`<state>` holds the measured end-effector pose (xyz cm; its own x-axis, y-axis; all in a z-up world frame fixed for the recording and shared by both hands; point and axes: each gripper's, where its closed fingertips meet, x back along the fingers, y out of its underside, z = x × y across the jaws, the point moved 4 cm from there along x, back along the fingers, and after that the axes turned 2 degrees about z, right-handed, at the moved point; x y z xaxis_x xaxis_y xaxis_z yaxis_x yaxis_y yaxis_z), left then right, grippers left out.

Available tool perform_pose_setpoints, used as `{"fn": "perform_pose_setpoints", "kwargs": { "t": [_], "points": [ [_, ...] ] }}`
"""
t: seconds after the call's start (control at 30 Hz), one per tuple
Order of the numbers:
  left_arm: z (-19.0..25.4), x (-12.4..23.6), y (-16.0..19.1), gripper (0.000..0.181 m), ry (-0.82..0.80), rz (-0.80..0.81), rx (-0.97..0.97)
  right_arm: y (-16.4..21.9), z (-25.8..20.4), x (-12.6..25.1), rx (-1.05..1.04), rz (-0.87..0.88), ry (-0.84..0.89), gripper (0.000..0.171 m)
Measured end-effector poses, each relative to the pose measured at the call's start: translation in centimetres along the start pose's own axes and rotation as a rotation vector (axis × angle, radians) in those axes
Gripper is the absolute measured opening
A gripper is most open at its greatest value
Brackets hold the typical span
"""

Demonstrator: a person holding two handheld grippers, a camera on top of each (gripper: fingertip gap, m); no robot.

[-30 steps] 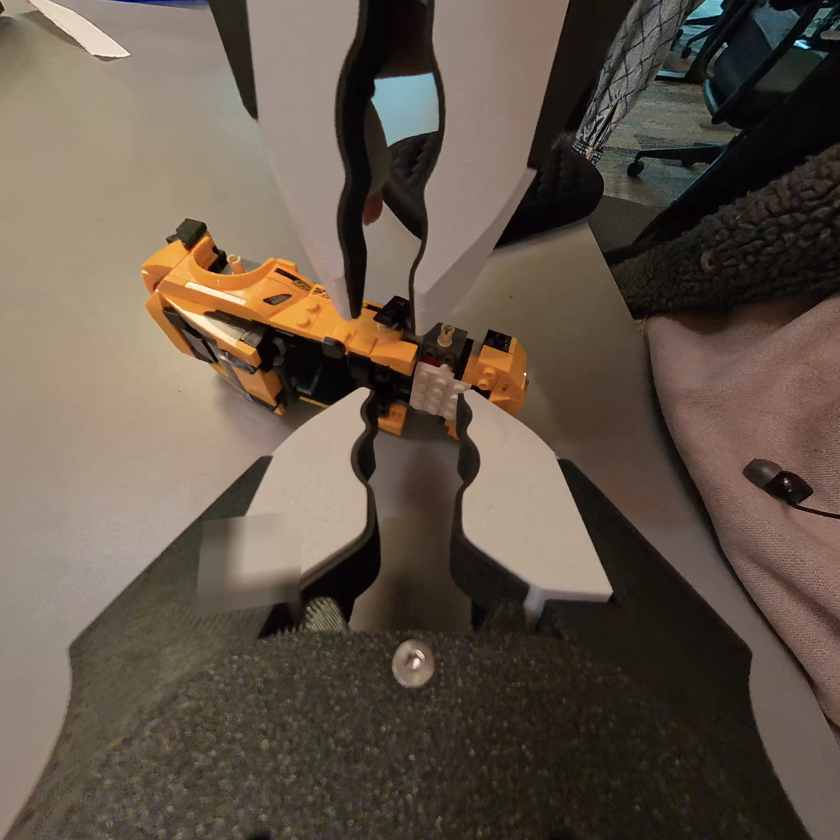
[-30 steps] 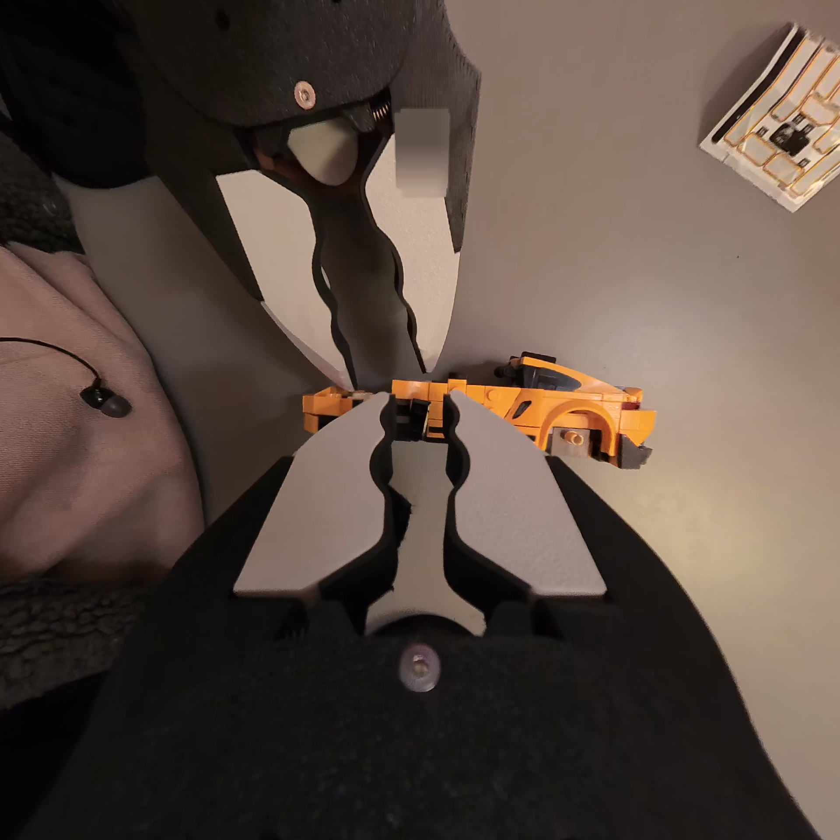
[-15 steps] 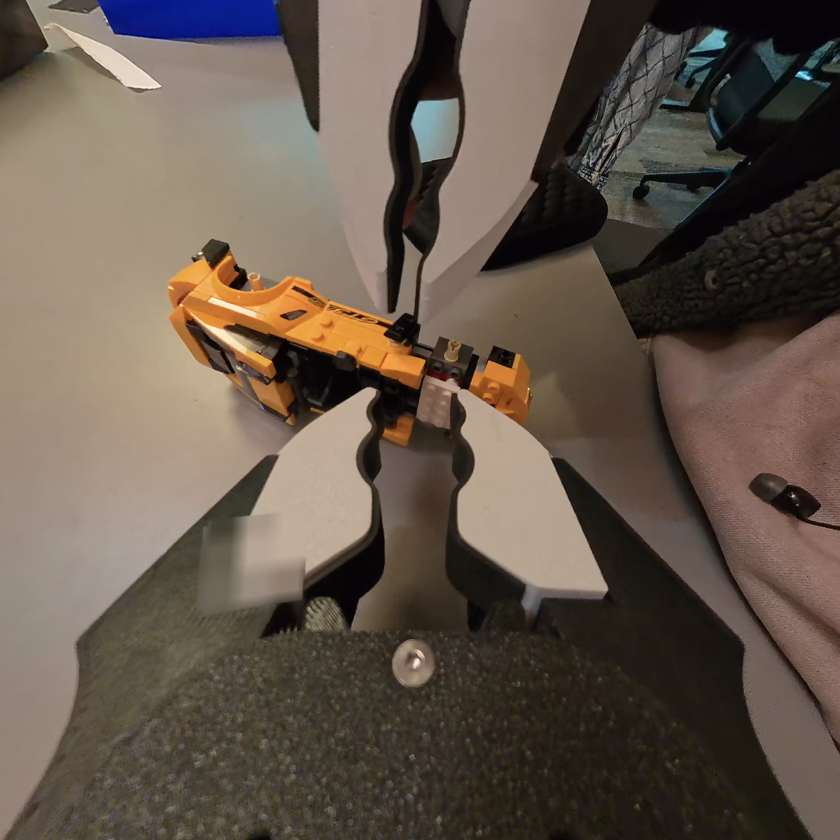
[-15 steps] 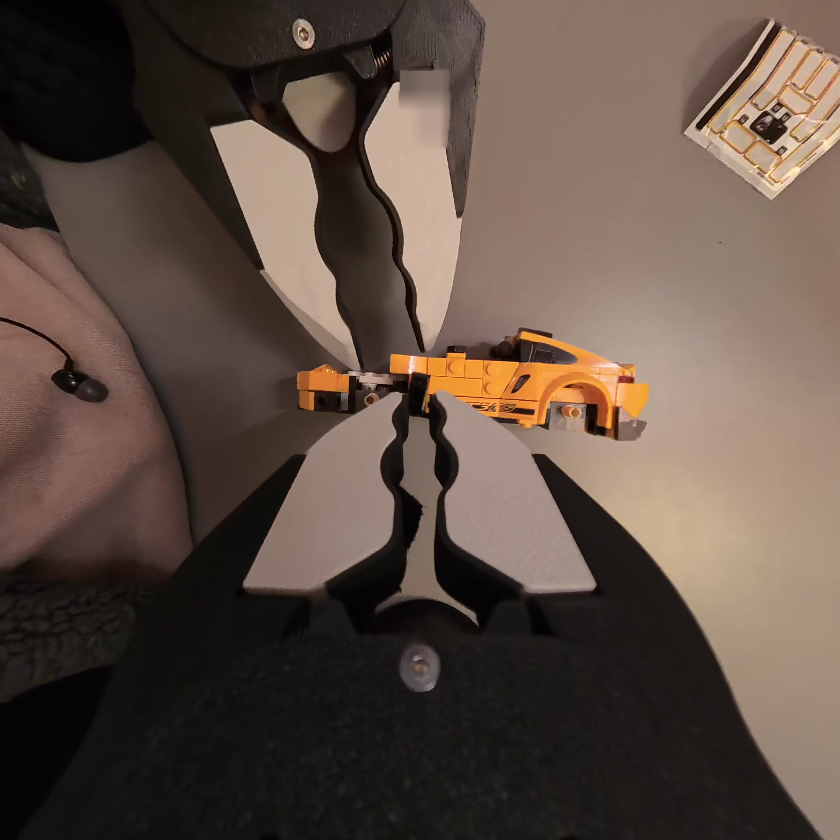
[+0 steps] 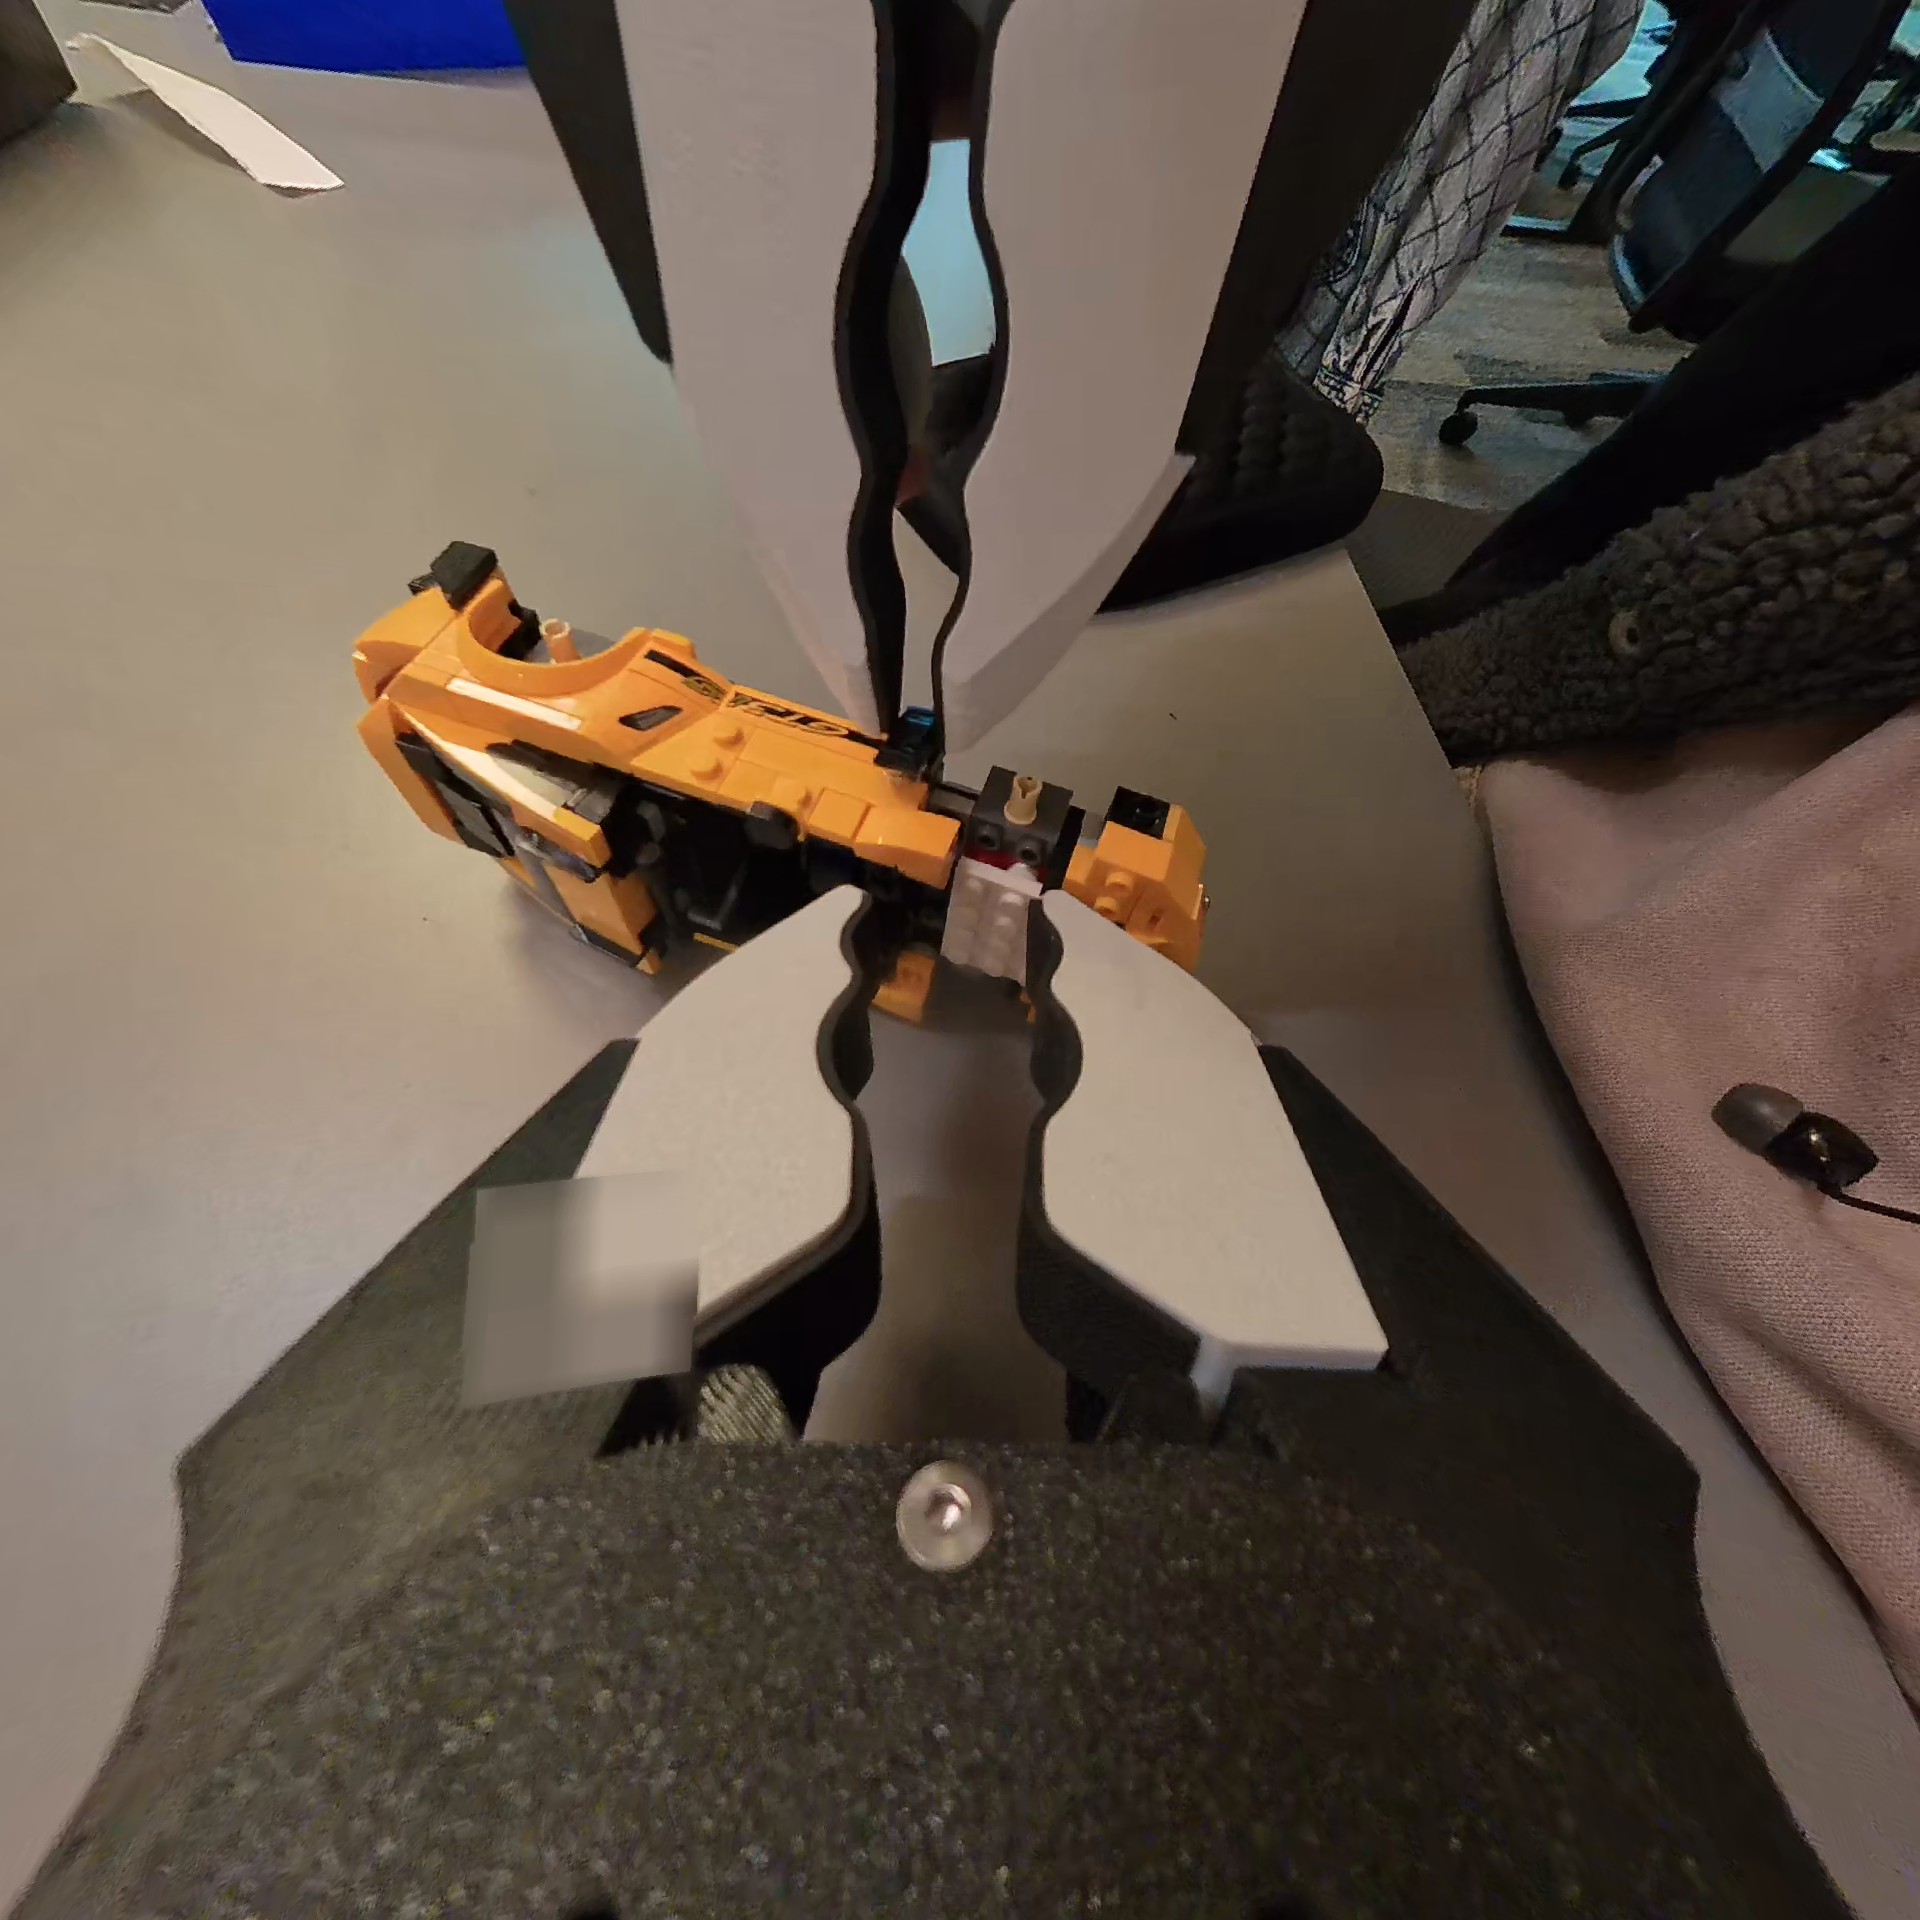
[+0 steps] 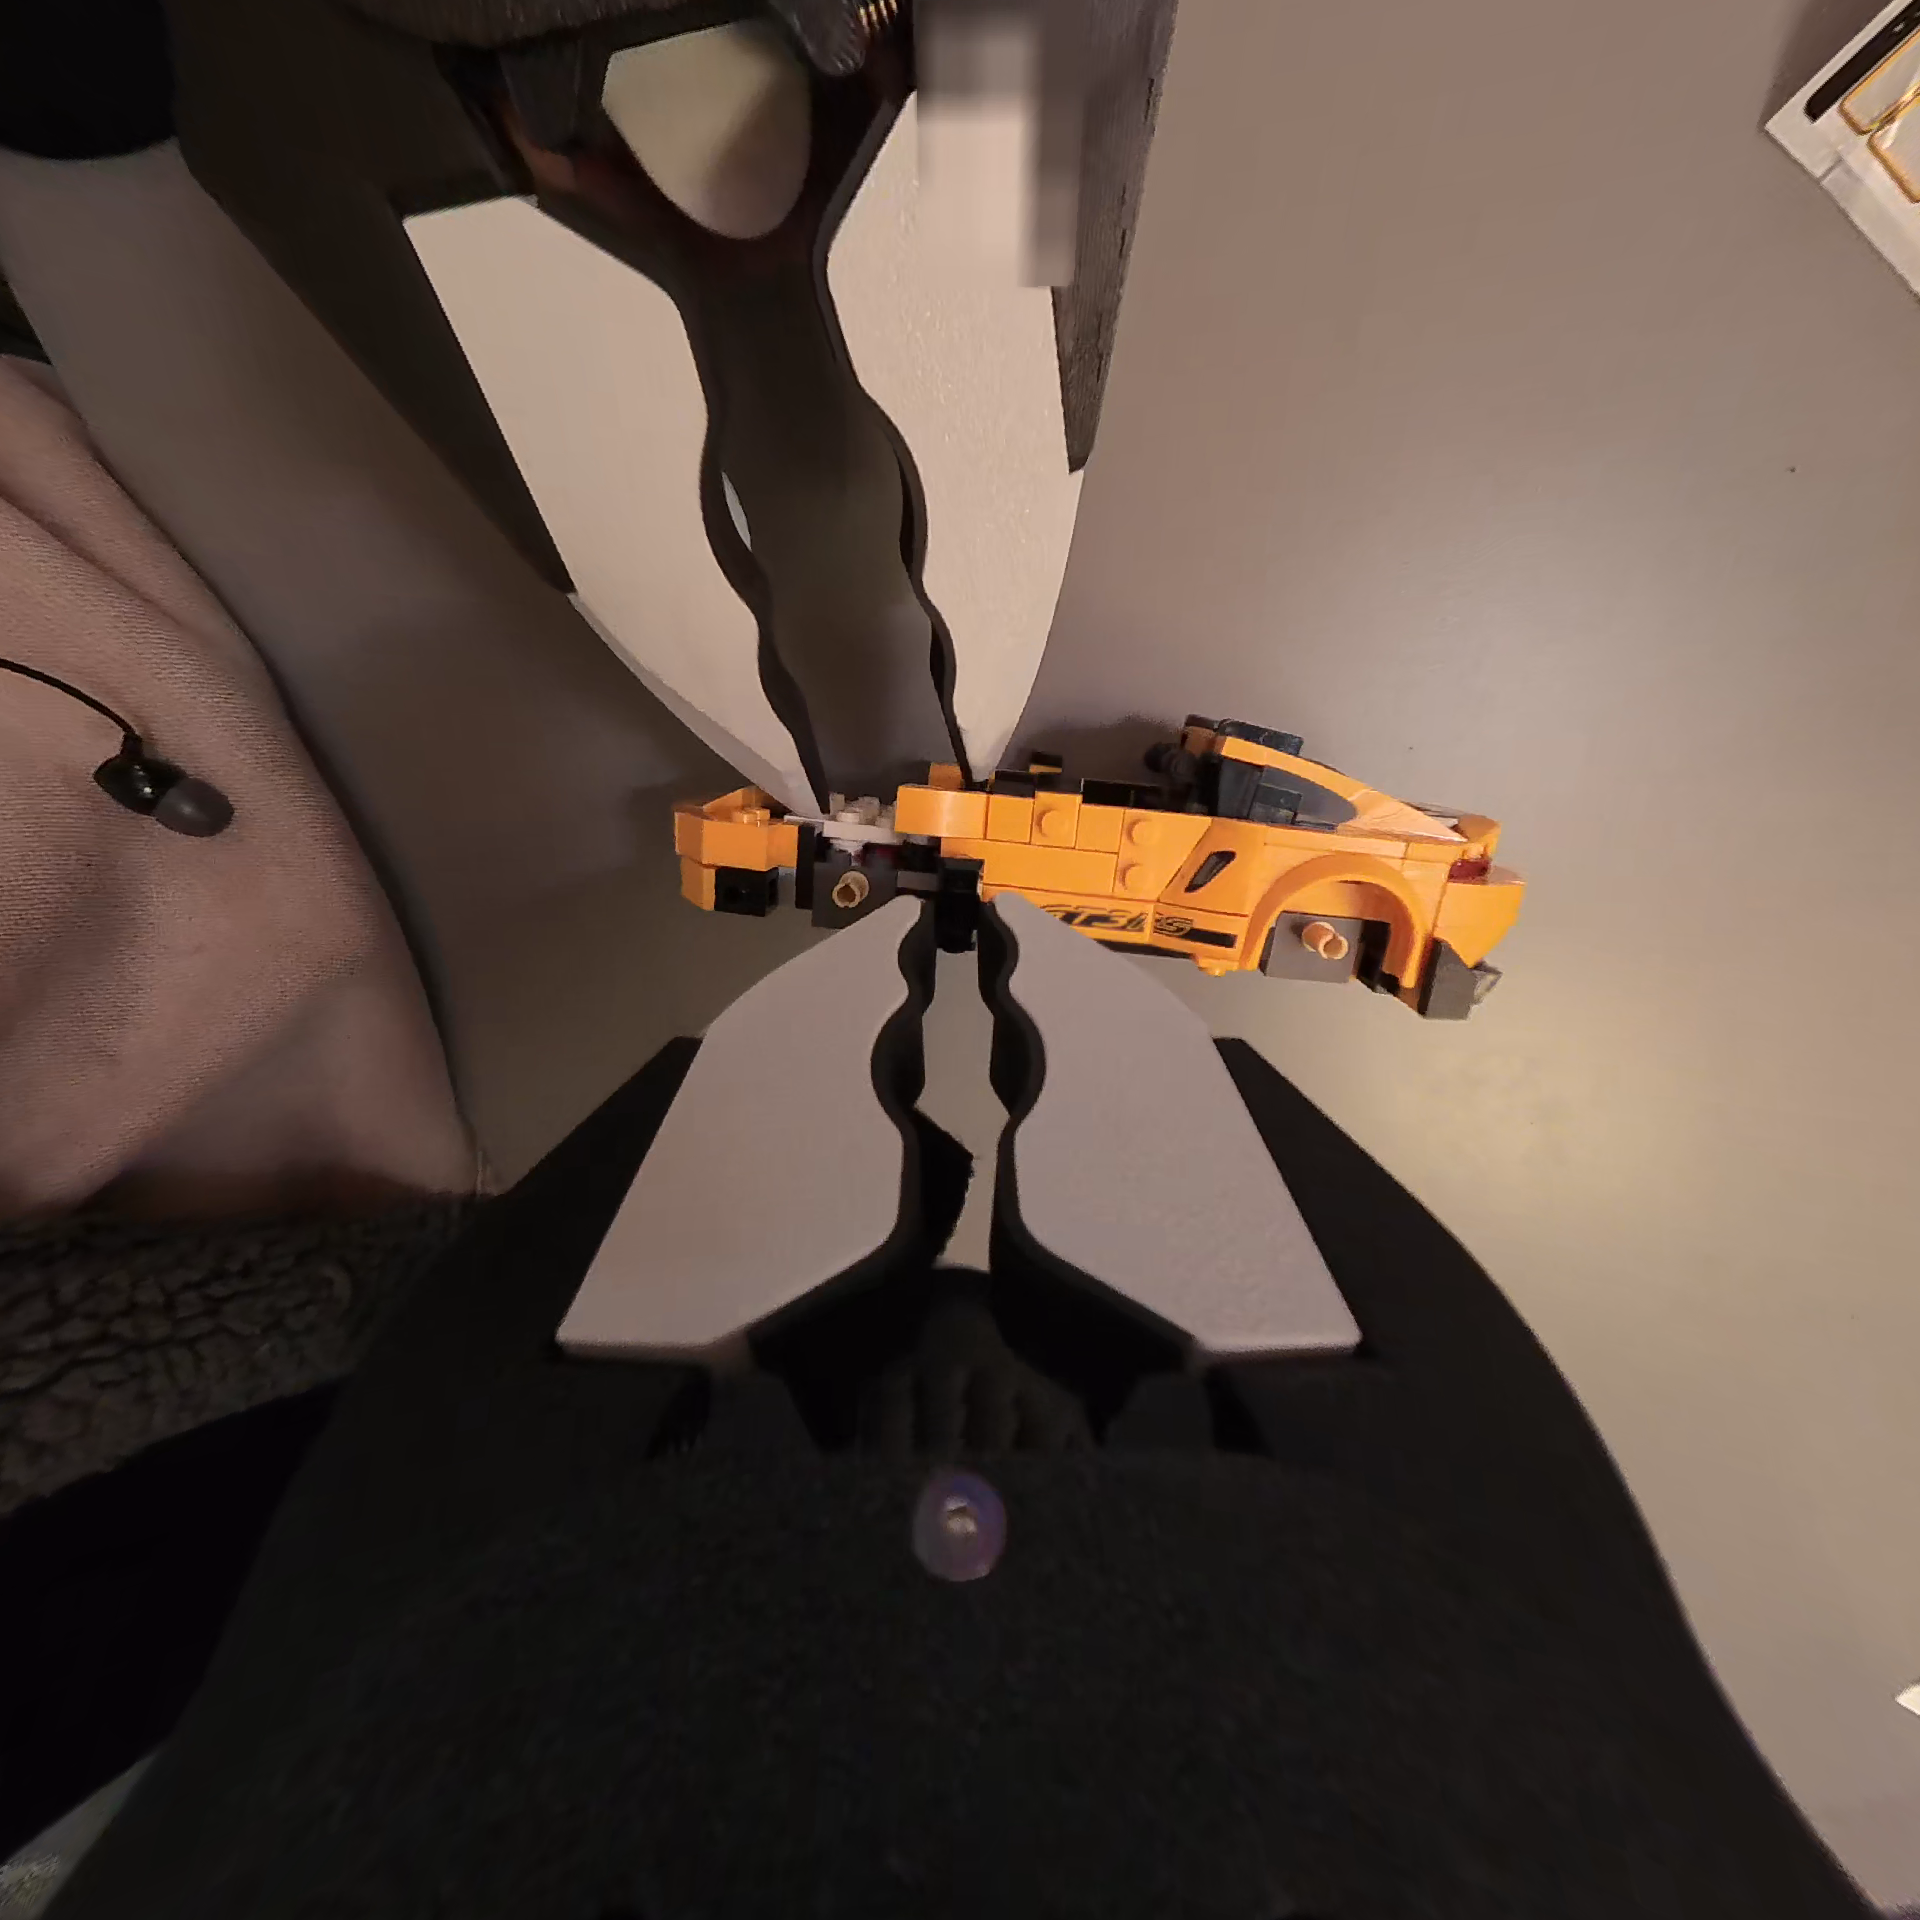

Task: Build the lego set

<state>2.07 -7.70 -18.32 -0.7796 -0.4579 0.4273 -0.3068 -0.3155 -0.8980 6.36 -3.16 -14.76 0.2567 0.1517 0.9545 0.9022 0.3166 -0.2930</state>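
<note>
An orange lego car [image 5: 727,769] with no wheels lies on its side on the grey table [image 5: 208,623]. My left gripper [image 5: 945,914] is shut across the car's front part, with its fingertips on either side of a white brick section [image 5: 982,914]. It enters the right wrist view from the top [image 6: 894,795]. My right gripper [image 6: 954,920] is shut on a small black piece [image 6: 951,914] at the car's side, just behind the front axle pin [image 6: 847,888]. In the left wrist view the right gripper [image 5: 914,717] comes down from above onto that black piece [image 5: 914,732].
A pinkish cloth with a black earbud [image 5: 1797,1153] and a dark fleece garment [image 5: 1662,623] lie at the table's right edge. A booklet [image 6: 1870,135] lies farther off on the table. A paper scrap [image 5: 208,125] and a blue object [image 5: 364,31] are at the far side. Less than 4 cm separates the two grippers' tips.
My right gripper has narrowed and closed on the small black piece at the car's side. My left gripper has kept its hold on the car's front, and the car has turned slightly.
</note>
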Motion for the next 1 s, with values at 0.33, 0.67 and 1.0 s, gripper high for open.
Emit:
{"fn": "perform_pose_setpoints", "kwargs": {
  "t": [0.33, 0.67, 1.0],
  "points": [
    [0.14, -0.32, 0.0, 0.023, 0.016, 0.003, -0.001, -0.28, 0.41, -0.16, 0.011, -0.035, -0.01, 0.007],
    [0.19, -0.38, 0.0, 0.023, 0.023, 0.003, 0.008, 0.09, 0.38, -0.34, 0.015, 0.02, -0.009, 0.007],
    [0.11, -0.32, 0.08, 0.027, 0.022, 0.002, 0.013, 0.03, 0.4, 0.56, 0.014, 0.1, -0.006, 0.017]
  ]
}}
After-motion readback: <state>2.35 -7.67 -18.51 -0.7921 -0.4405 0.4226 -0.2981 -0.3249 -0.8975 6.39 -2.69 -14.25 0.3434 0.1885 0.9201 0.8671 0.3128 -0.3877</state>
